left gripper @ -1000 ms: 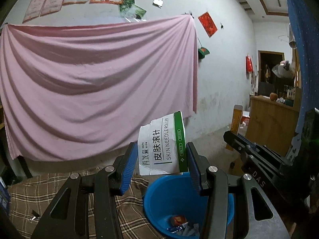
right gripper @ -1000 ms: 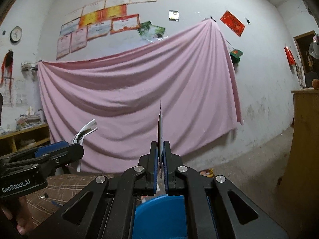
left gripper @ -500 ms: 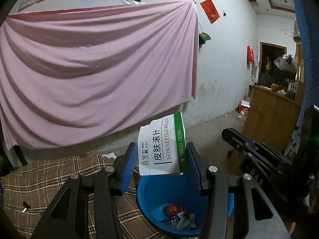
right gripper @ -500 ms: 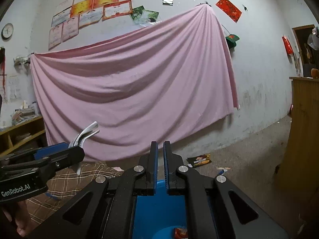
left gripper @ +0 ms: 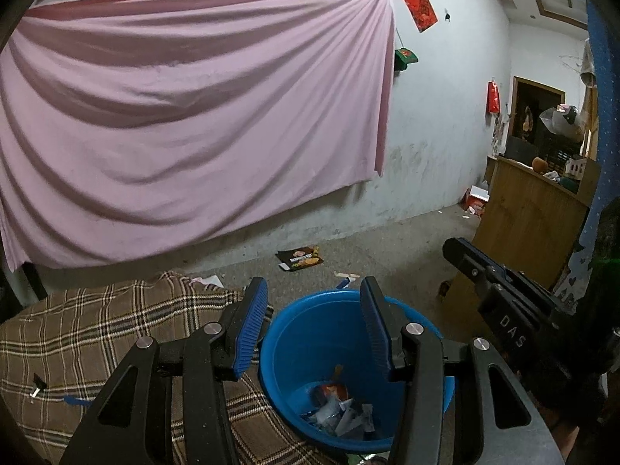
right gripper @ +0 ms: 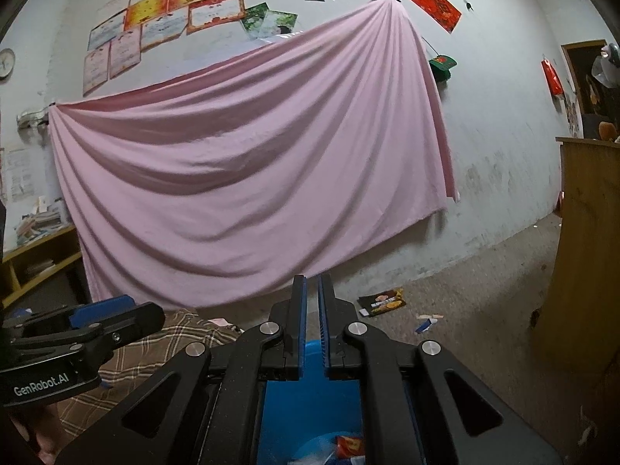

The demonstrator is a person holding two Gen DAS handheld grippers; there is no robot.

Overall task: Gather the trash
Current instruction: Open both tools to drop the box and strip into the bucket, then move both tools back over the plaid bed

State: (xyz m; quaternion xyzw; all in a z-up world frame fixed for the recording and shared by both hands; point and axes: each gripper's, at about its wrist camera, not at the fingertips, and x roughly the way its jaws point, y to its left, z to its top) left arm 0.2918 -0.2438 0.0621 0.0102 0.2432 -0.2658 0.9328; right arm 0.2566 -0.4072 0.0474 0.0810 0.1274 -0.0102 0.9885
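L gripper jaws apart, empty, over blue bucket w/ wrappers inside; plaid blanket beside.
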